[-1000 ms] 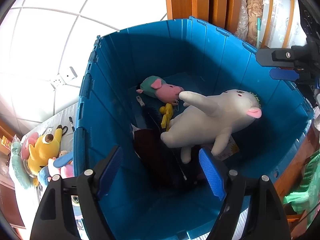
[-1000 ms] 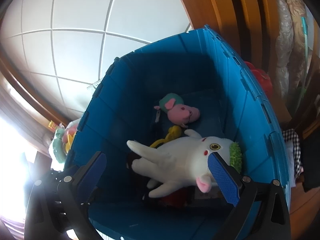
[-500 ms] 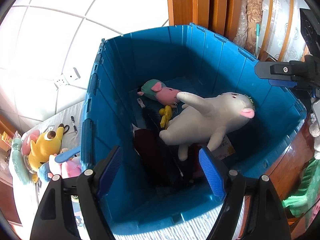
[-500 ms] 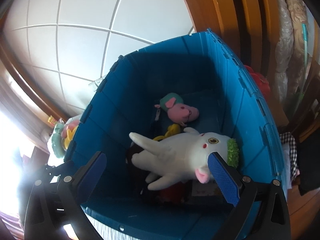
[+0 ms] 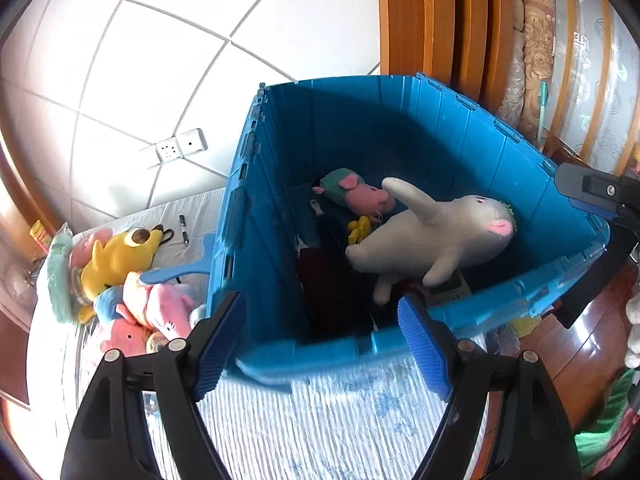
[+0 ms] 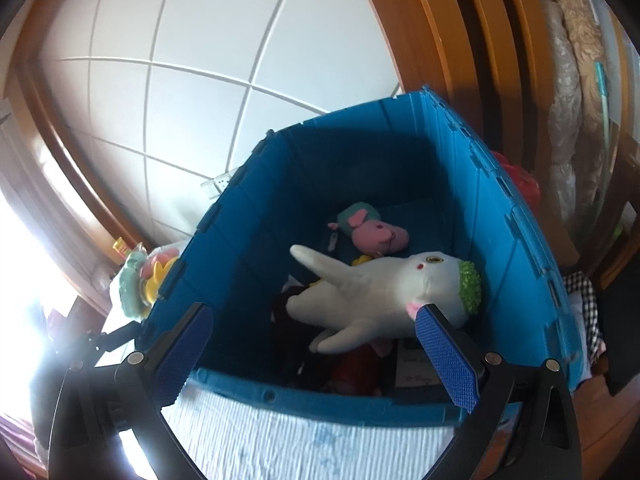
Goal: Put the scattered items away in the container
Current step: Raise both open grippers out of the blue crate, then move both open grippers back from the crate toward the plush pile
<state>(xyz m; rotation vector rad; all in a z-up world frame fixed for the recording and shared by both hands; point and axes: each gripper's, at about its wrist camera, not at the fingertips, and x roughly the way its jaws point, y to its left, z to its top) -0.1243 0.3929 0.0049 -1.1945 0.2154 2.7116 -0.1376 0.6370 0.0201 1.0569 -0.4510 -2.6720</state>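
A deep blue bin (image 5: pixel 500 304) (image 6: pixel 256 184) stands on a white striped cloth. Inside lie a white plush animal with a green tuft (image 5: pixel 436 240) (image 6: pixel 384 292), a pink pig plush (image 5: pixel 360 196) (image 6: pixel 376 232), a yellow toy (image 5: pixel 360 228) and dark items. My left gripper (image 5: pixel 324 344) is open and empty, in front of the bin's near wall. My right gripper (image 6: pixel 312 360) is open and empty, above the near rim. Its finger shows in the left wrist view (image 5: pixel 592 196). A pile of plush toys (image 5: pixel 120 276) (image 6: pixel 148 276) lies left of the bin.
The striped cloth (image 5: pixel 320 428) covers the surface in front of the bin. Pens and scissors (image 5: pixel 176 232) lie behind the pile. A tiled wall with a socket (image 5: pixel 176 148) is behind. Wooden frames (image 5: pixel 432 20), rolled fabric and a wooden floor (image 5: pixel 572 360) are to the right.
Both grippers have pulled back and away from the bin, so its near wall and the cloth in front now show. The toys in the bin have not moved.
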